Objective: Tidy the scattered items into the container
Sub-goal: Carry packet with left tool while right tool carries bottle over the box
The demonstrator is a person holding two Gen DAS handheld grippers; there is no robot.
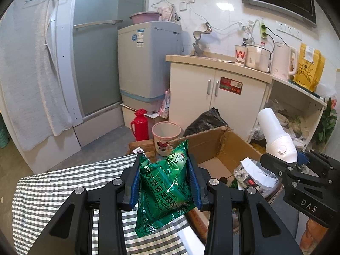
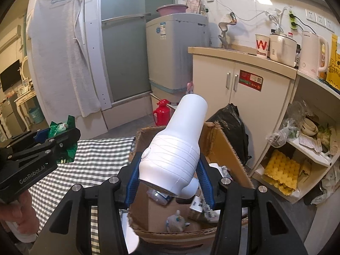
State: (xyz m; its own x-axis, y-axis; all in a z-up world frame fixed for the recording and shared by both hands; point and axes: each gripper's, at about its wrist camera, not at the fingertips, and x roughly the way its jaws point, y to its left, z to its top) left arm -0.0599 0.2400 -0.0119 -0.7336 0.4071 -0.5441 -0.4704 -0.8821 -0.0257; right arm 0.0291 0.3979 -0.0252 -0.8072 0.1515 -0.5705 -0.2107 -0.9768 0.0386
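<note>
My left gripper (image 1: pixel 164 170) is shut on a green medicine packet (image 1: pixel 163 189), held above the striped cloth near the box's left side. It also shows in the right wrist view (image 2: pixel 61 136) at the left. My right gripper (image 2: pixel 170 170) is shut on a white hair dryer (image 2: pixel 178 148), held over the open cardboard box (image 2: pixel 225 148). The dryer also shows in the left wrist view (image 1: pixel 276 136) at the right, above the box (image 1: pixel 212 146). Several small items lie inside the box.
A grey-and-white striped cloth (image 1: pixel 53 189) covers the surface left of the box. A black rubbish bag (image 2: pixel 231 123), a pink bin (image 1: pixel 165 133) and a red flask (image 1: pixel 140 125) stand behind. A white cabinet (image 2: pixel 244 85) and open shelves (image 2: pixel 308 148) are to the right.
</note>
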